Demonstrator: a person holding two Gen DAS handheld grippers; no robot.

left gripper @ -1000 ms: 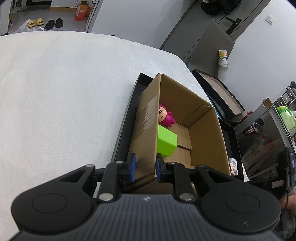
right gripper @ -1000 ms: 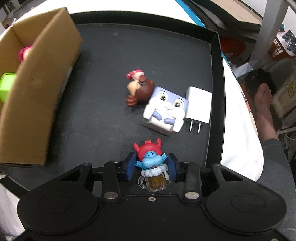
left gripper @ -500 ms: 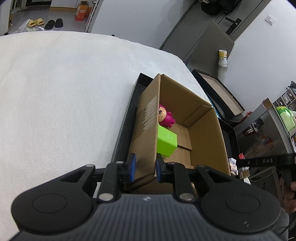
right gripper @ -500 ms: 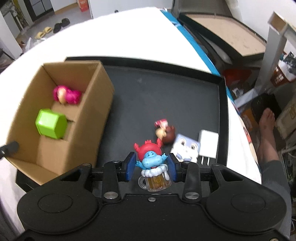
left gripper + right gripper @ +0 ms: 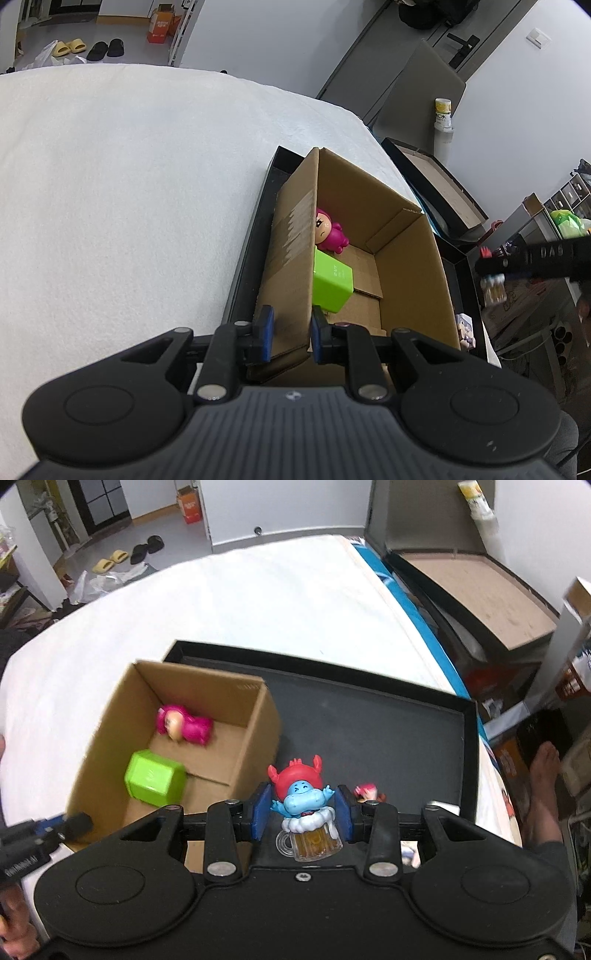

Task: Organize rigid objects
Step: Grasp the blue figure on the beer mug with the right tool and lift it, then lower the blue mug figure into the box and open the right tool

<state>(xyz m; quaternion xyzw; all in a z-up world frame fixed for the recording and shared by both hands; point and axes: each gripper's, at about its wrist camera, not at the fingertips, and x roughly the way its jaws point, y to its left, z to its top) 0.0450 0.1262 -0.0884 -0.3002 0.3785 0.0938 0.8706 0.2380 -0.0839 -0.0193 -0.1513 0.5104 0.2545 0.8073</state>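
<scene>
- The cardboard box [image 5: 369, 258] is sat in the left part of a black tray [image 5: 388, 716], and the tray is laid on a white, cloth-covered table [image 5: 129, 177].
- The left gripper [image 5: 289, 334] is parked on the box's near left wall: one blue finger [image 5: 266, 332] is seen outside the cardboard and the other inside, so the fingers look clamped on that wall, more or less.
- Inside the box, a pink doll figure [image 5: 184, 727] is lying at the far end, and a lime green block [image 5: 155, 782] is resting closer in, right up against the left wall.
- In the right wrist view the right gripper [image 5: 303, 812] is shown with its blue fingers [image 5: 260, 812] closed tight on a little blue figure with a red crab hat [image 5: 301, 797], the one sitting in a foamy beer mug. It's held up off the tray, just beside the box's right wall and not over the opening.
- The same gripper and toy can be spotted, blurred, at the right edge of the left wrist view.
- A brown-and-red figure [image 5: 367, 793] is peeking out behind the right finger on the tray floor, mostly hidden.
- A pale bluish-white figure [image 5: 465, 330] is sitting on the tray just past the box's near right corner.
- Off the table, an open black case [image 5: 469, 590] with a brown lining is seen to the right.
</scene>
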